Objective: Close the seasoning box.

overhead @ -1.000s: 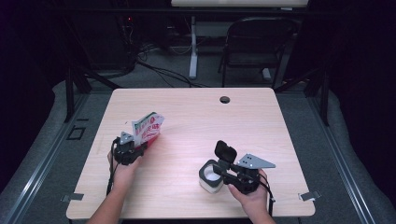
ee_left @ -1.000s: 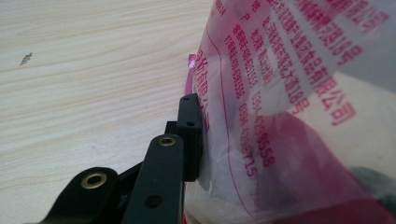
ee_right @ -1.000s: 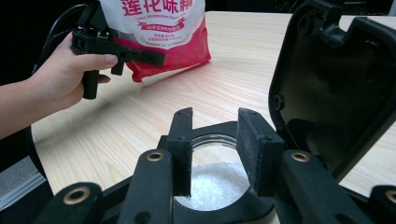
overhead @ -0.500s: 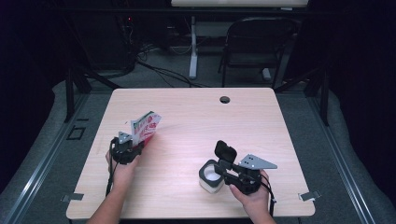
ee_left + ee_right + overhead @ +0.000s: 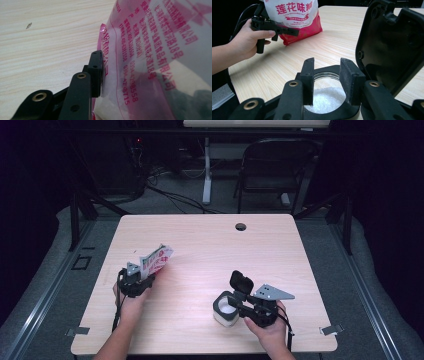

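Left gripper (image 5: pixel 134 281) jaws have just been opening; bag (image 5: pixel 156 260) between them, being released onto desk (image 5: pixel 280 245). Right gripper (image 5: pixel 239 304) clamped on jar (image 5: pixel 225 309) rim, steadying it.

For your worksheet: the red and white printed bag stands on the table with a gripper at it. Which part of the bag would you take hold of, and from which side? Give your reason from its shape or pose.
Probably the flat upper part of the bag, approached from the person's side where the left gripper already is. In the right gripper view the red bottom sits wide on the table, while the top looks flatter and thinner, so two jaws can pinch across it.
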{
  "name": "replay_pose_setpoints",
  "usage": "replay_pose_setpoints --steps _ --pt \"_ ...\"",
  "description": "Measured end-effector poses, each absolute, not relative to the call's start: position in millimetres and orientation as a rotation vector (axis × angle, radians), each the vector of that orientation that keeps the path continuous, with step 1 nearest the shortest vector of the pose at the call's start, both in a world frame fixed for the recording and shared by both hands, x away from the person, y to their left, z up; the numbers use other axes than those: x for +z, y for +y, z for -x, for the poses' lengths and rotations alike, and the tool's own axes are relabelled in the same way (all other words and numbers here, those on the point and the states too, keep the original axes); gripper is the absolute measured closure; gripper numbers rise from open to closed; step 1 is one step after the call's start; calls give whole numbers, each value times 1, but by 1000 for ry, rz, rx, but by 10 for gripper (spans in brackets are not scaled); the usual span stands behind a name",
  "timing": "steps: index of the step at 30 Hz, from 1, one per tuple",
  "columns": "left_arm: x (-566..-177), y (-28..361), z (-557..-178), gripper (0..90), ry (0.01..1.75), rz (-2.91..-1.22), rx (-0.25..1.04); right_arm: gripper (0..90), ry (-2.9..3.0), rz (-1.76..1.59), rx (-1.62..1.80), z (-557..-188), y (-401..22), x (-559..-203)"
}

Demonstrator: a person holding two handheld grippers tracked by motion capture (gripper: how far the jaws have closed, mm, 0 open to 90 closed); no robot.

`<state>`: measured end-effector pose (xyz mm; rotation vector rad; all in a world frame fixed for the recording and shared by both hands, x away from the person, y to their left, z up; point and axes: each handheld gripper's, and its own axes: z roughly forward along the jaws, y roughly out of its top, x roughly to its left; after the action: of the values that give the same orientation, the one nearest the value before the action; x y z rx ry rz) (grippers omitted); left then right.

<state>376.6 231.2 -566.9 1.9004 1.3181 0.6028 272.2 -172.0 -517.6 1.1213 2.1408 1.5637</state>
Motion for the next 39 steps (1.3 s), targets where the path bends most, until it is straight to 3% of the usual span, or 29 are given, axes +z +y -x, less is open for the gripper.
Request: replay_pose_setpoints --steps 6,9,30,39 --pt "-564 224 -372 464 1263 -1900 685 626 2133 -1124 1565 -272 -174 -517" --pt "-563 219 -370 407 1212 -1918 698 619 2130 -1121 1563 -272 -173 -516" --pt "-560 195 -356 388 1045 -1984 644 516 2113 -1142 1575 -274 -177 -516" --pt "-546 177 -337 385 922 -1999 542 492 2081 -1161 1595 -274 -180 -514"
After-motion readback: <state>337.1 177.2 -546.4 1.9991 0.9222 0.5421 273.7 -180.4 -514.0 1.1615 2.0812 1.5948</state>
